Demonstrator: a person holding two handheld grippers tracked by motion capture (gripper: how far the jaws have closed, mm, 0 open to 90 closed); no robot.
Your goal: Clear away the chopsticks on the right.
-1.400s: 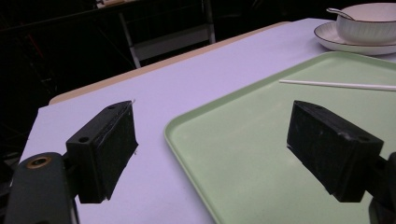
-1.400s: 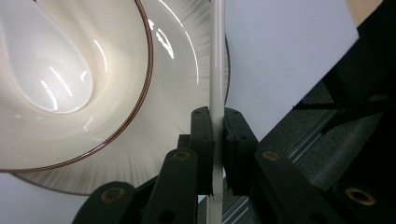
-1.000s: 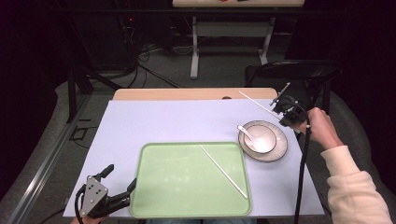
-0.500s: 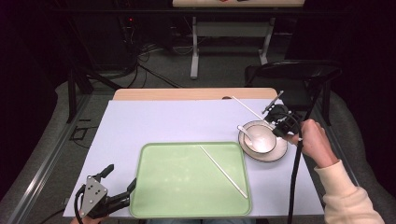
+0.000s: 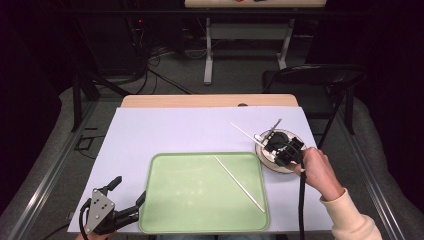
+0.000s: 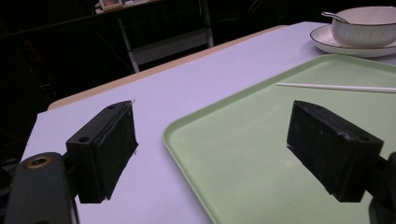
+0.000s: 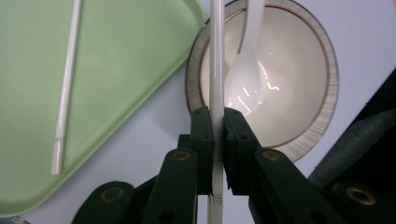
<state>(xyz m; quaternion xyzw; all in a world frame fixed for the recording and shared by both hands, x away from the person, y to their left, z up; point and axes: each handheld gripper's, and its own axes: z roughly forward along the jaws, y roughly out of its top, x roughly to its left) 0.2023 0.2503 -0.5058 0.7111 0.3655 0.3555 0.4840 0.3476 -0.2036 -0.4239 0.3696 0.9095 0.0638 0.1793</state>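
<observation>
My right gripper (image 7: 217,135) is shut on a white chopstick (image 7: 216,56) and holds it over a white bowl (image 7: 299,79) with a white spoon (image 7: 250,60) in it. In the high view the right gripper (image 5: 274,141) hovers above the bowl (image 5: 289,135), and the held chopstick (image 5: 245,131) juts out to the left. A second chopstick (image 5: 240,184) lies slantwise on the green tray (image 5: 200,200). My left gripper (image 5: 129,191) rests open at the tray's front left corner. Its jaws (image 6: 219,149) stand wide apart over the tray's edge (image 6: 187,135) with nothing between them.
The bowl sits on a saucer (image 6: 336,46) right of the tray. A pale lilac mat (image 5: 175,130) covers the table, with its wooden edge (image 5: 210,101) at the back. A black folding chair (image 5: 310,75) stands behind the table's right corner.
My right gripper has carried the chopstick leftward and nearer, from the bowl's far right side to above the bowl. The left gripper has stayed put.
</observation>
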